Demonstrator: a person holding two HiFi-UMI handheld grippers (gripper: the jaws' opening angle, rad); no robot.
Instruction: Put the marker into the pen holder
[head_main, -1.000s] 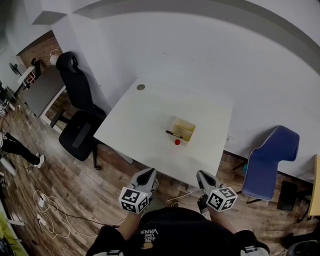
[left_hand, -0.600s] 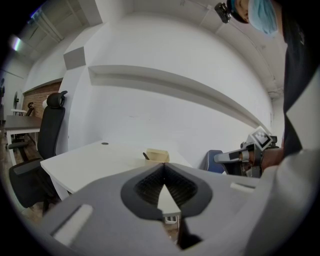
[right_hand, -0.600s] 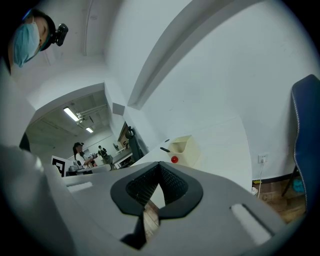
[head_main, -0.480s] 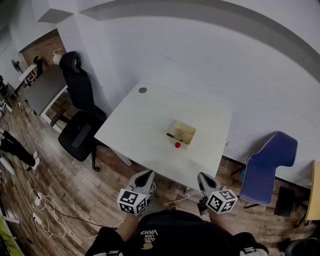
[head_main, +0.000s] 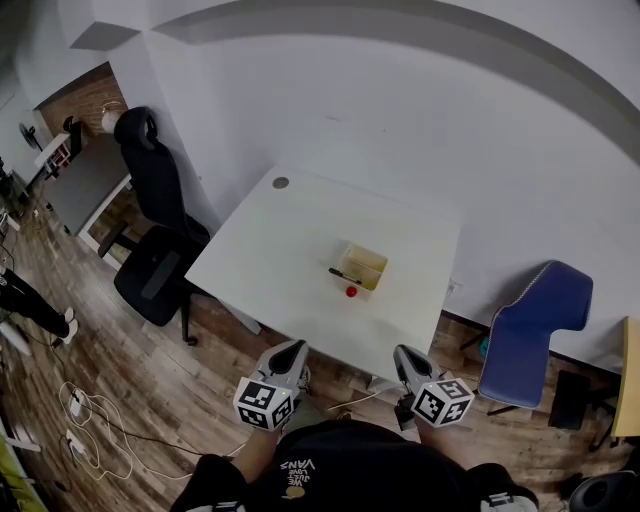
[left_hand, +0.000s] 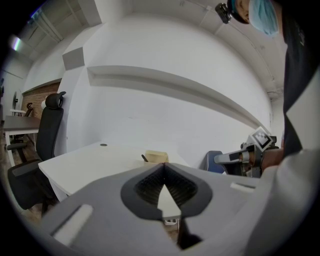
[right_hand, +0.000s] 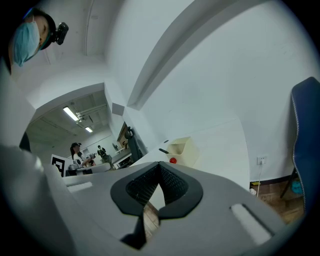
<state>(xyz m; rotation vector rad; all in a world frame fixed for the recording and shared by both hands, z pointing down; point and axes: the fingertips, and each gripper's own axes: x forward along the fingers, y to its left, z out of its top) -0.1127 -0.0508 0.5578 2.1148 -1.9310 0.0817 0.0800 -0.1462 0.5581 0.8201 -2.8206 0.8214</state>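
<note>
marker (head_main: 340, 273) lies on the white surface (head_main: 270, 250) against the pen holder (head_main: 366, 264); left hand-held gripper (head_main: 294, 349) and right hand-held gripper (head_main: 403, 354) hang short of it, jaws pressed together, empty.

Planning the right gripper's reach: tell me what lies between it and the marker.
From the right gripper, the head view shows mostly bare table, then a small red object nearly on the line, just short of the marker beside the pen holder.
</note>
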